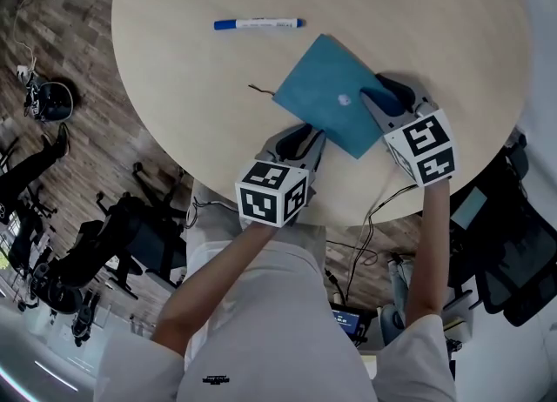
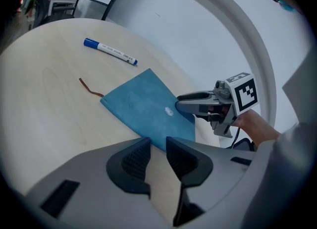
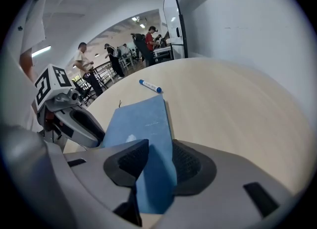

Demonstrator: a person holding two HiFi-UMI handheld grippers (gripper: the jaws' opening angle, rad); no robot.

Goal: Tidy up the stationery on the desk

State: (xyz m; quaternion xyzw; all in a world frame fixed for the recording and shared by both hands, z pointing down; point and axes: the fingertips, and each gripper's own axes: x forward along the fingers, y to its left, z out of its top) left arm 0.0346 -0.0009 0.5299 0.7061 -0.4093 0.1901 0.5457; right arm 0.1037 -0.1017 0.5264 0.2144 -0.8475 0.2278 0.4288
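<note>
A round, pale wooden table [image 1: 191, 87] is seen from above, and a blue notebook [image 1: 335, 100] is laid flat on it near the edge closest to the person, turned so that one corner points toward that edge. A small white mark is borne on its cover. A thin brown cord [image 1: 259, 90] is seen trailing from its far left corner onto the wood. A white pen with a blue cap [image 1: 258, 23] is left lying well apart from the notebook, farther across the table.

The left gripper [image 1: 303, 137] is held at the near left edge of the notebook. In the left gripper view its jaws are shown apart, with only bare table in the gap and the corner of the notebook just beyond their tips; nothing is gripped.

The right gripper [image 1: 383, 87] is set over the right corner of the notebook. In the right gripper view its jaws are also shown apart, and the blue cover fills the gap between them; the pads are not seen pressed on it.

People are seen standing in the room beyond the table in the right gripper view.
</note>
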